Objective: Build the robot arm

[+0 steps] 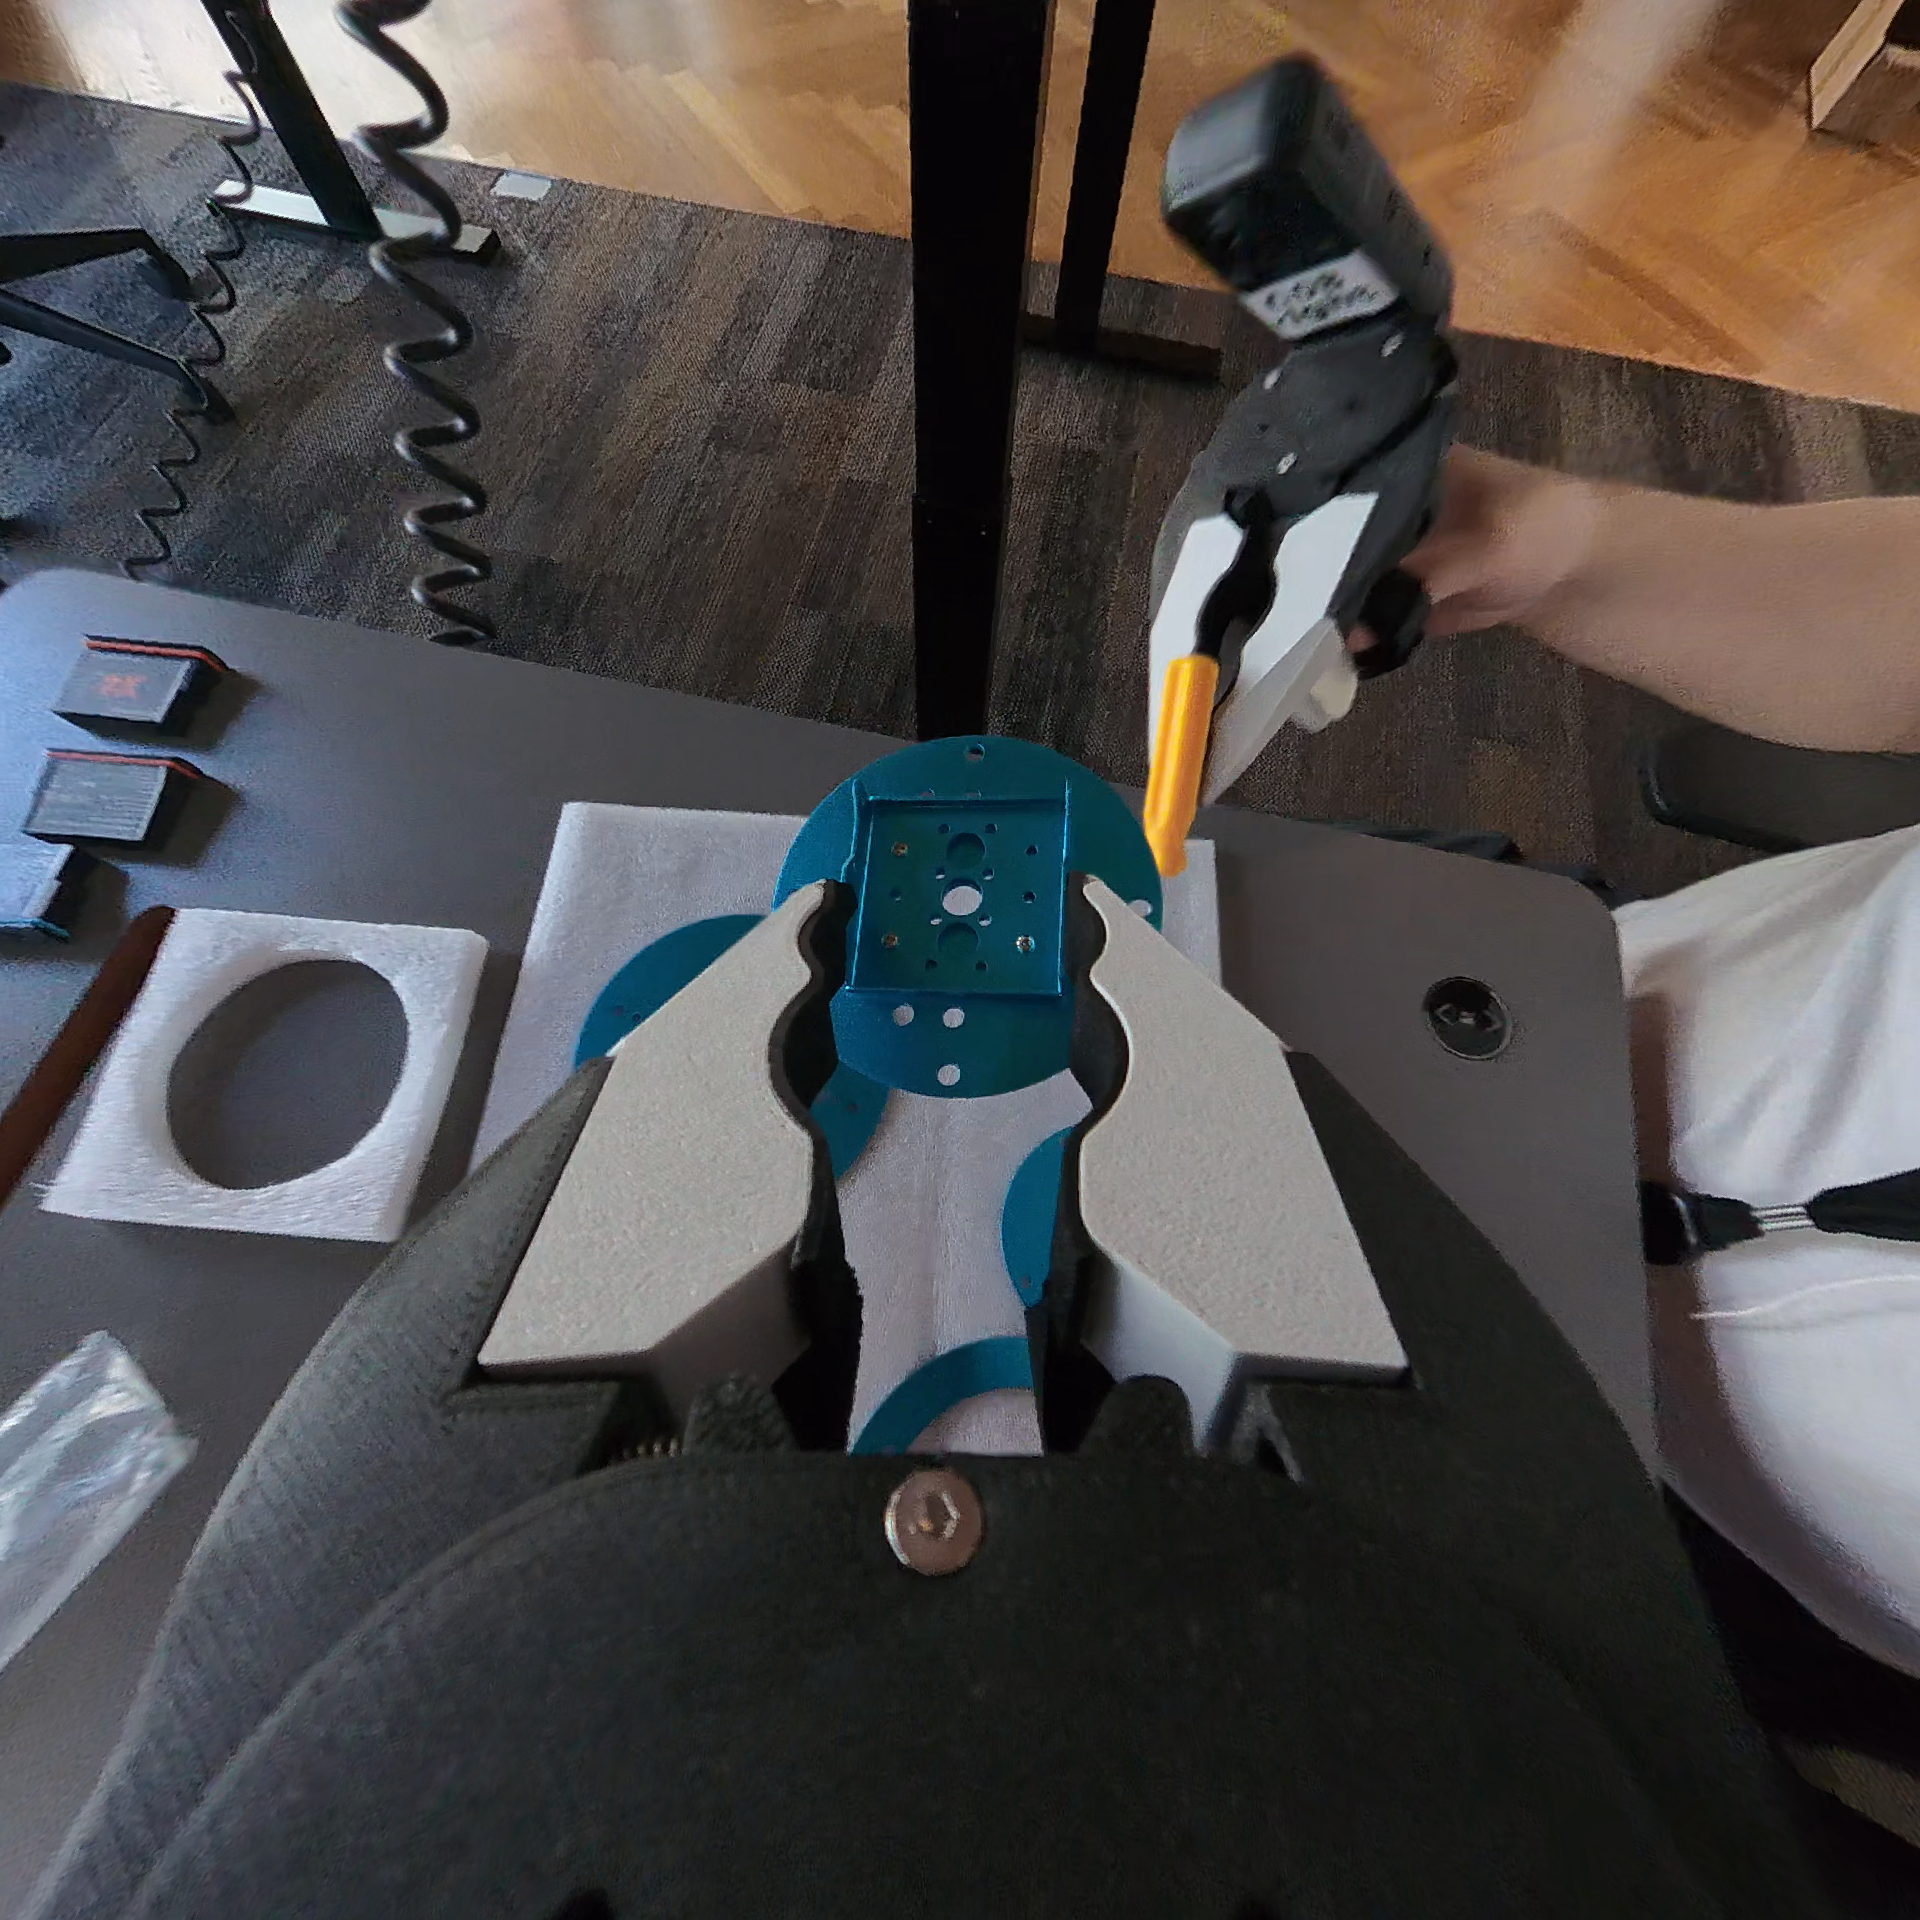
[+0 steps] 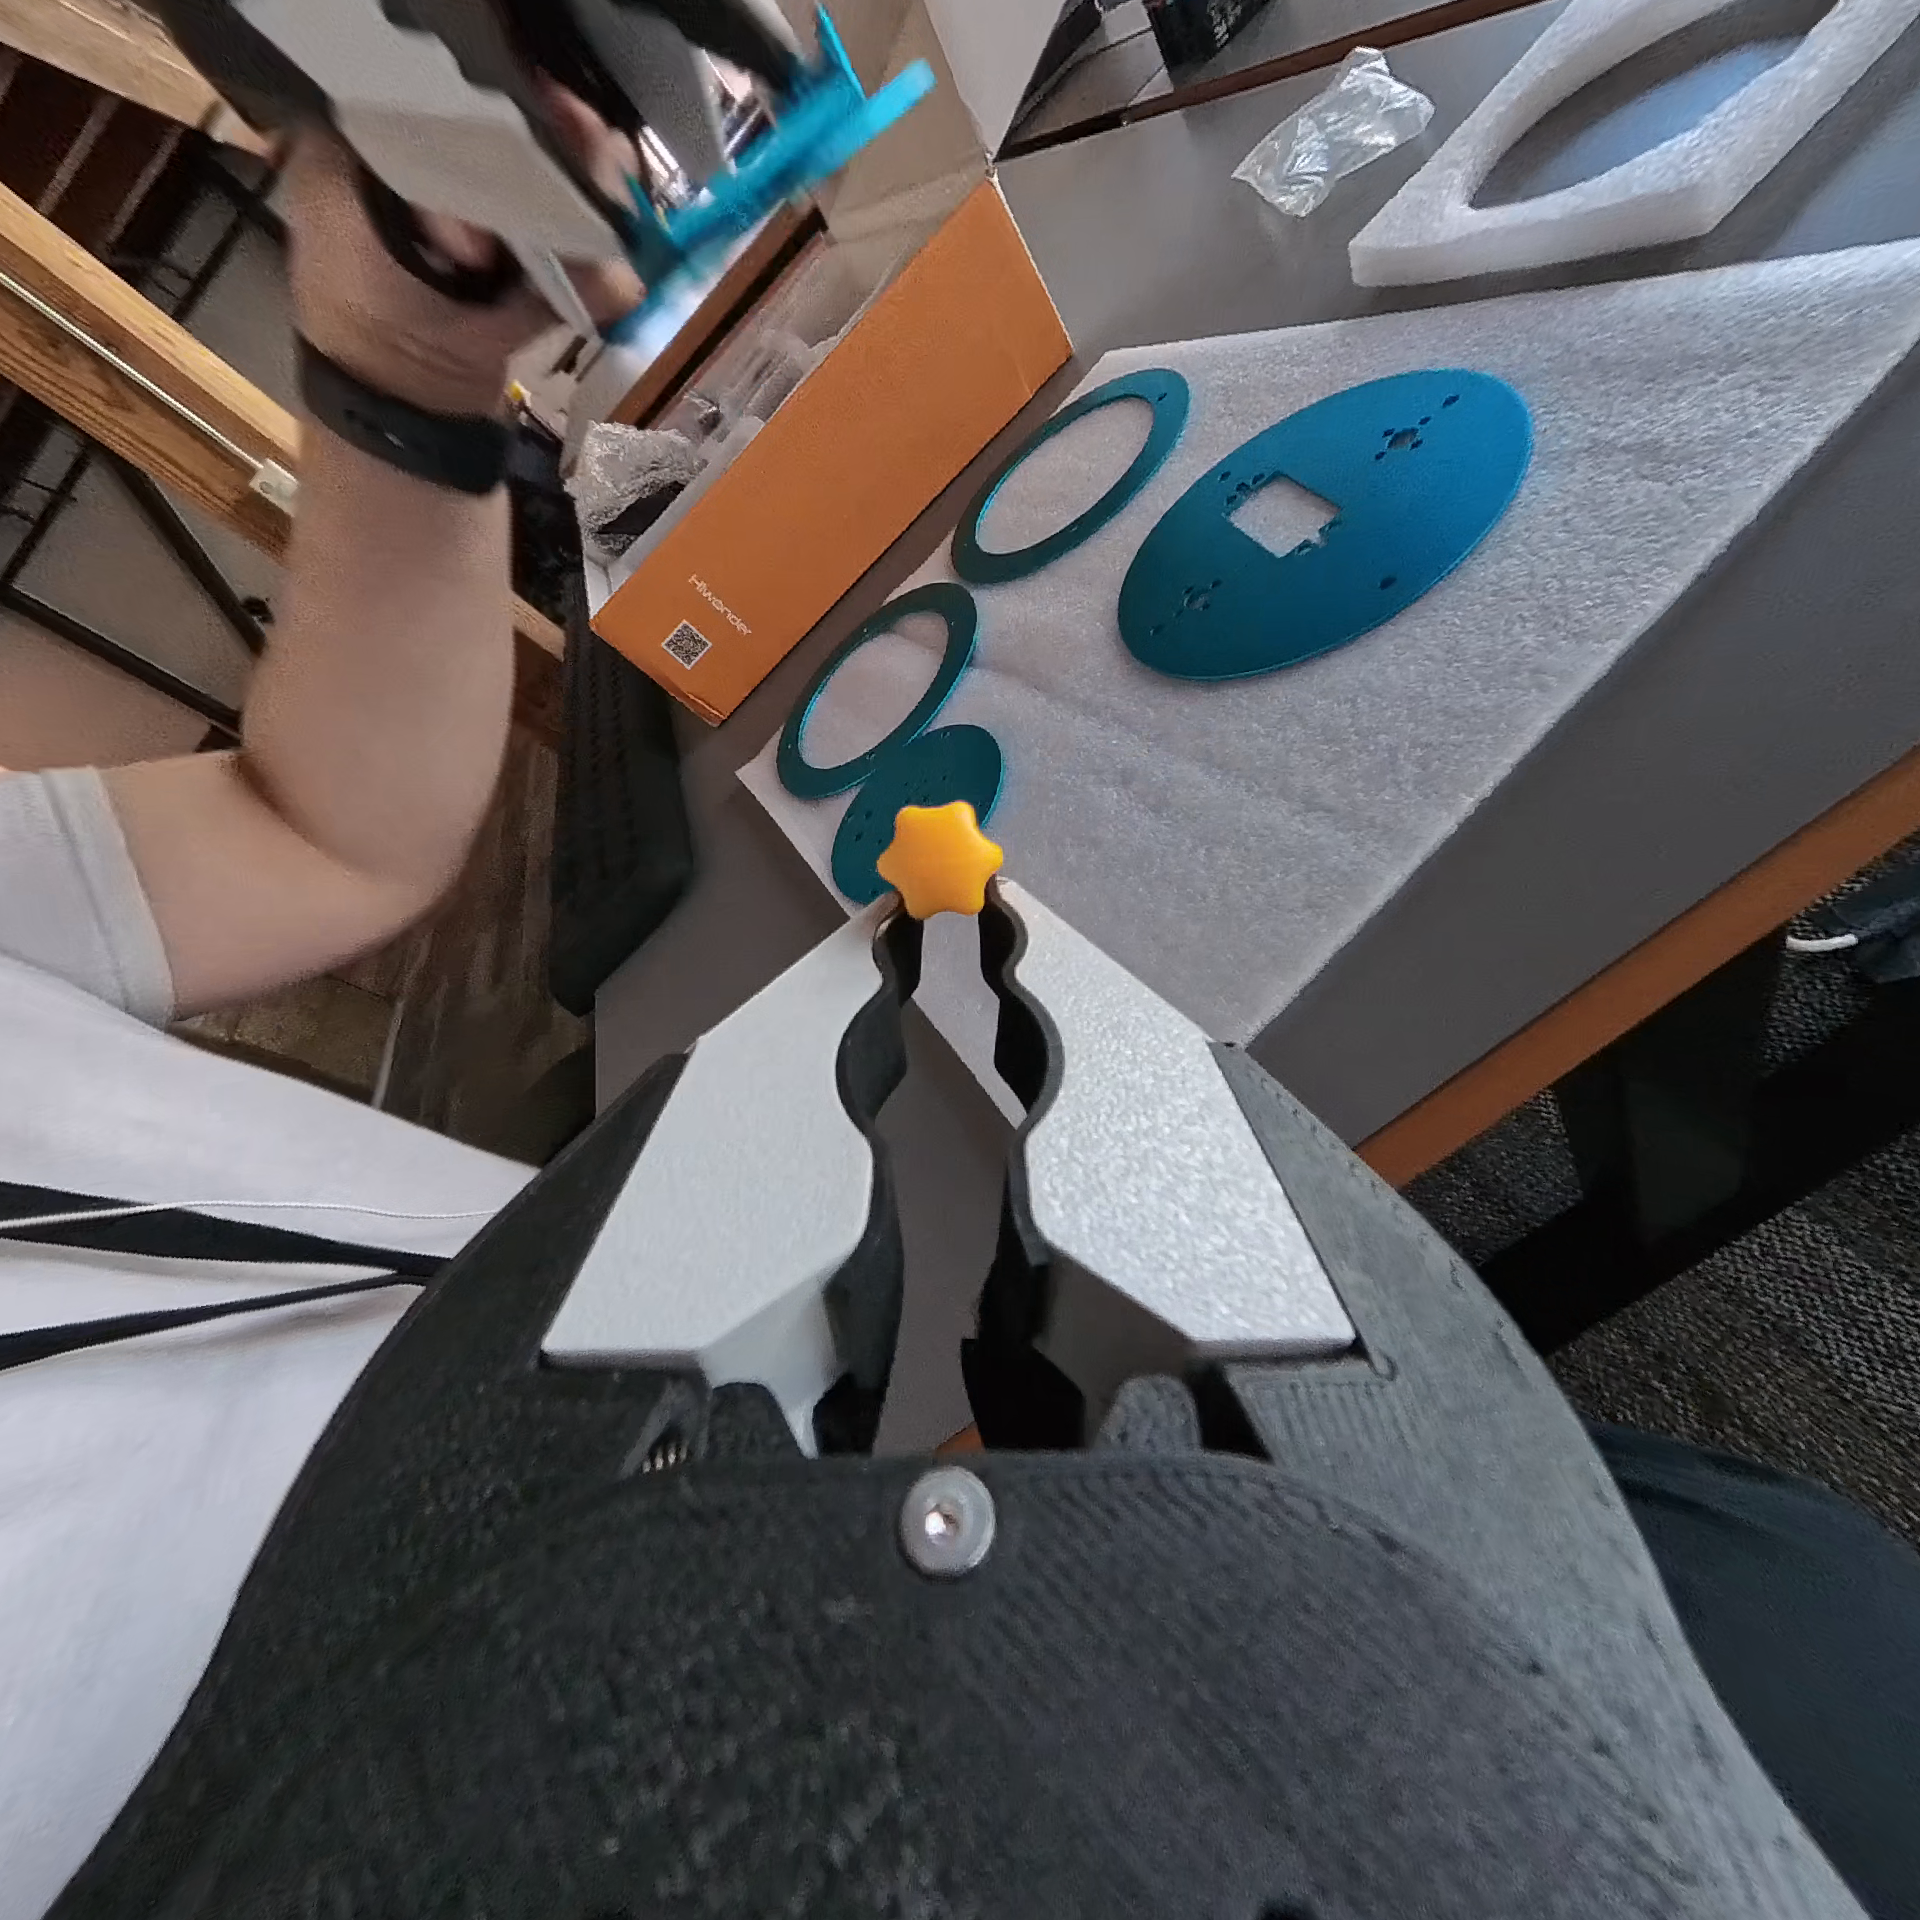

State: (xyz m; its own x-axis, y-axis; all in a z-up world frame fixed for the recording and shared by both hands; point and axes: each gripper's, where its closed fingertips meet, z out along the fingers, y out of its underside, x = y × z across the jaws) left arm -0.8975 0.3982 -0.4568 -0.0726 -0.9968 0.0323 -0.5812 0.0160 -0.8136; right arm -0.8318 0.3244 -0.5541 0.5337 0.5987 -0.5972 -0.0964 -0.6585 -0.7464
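Note:
My left gripper (image 1: 958, 904) is shut on a blue metal square bracket (image 1: 961, 904) fixed on a blue round plate (image 1: 935, 1049), and holds it above the white foam sheet (image 1: 644, 883). In the right wrist view this assembly (image 2: 727, 197) is a blur at the top left. My right gripper (image 2: 940, 909) is shut on an orange tool handle with a star-shaped end (image 2: 940, 857). In the left wrist view that handle (image 1: 1179, 769) hangs just right of the plate, held by the right gripper (image 1: 1216, 717). Two blue rings (image 2: 1070, 473), a large blue disc (image 2: 1330, 530) and a small blue disc (image 2: 935, 774) lie on the foam.
A white foam frame with an oval hole (image 1: 104, 1122) lies left of the sheet. Small black boxes (image 1: 135, 686) and a clear plastic bag (image 1: 62, 1455) sit at the table's left. An open orange box (image 2: 831, 457) stands beside the foam. A black post (image 1: 971, 364) rises behind the table edge. One gripper's finger ends stand about 15 cm off the other's.

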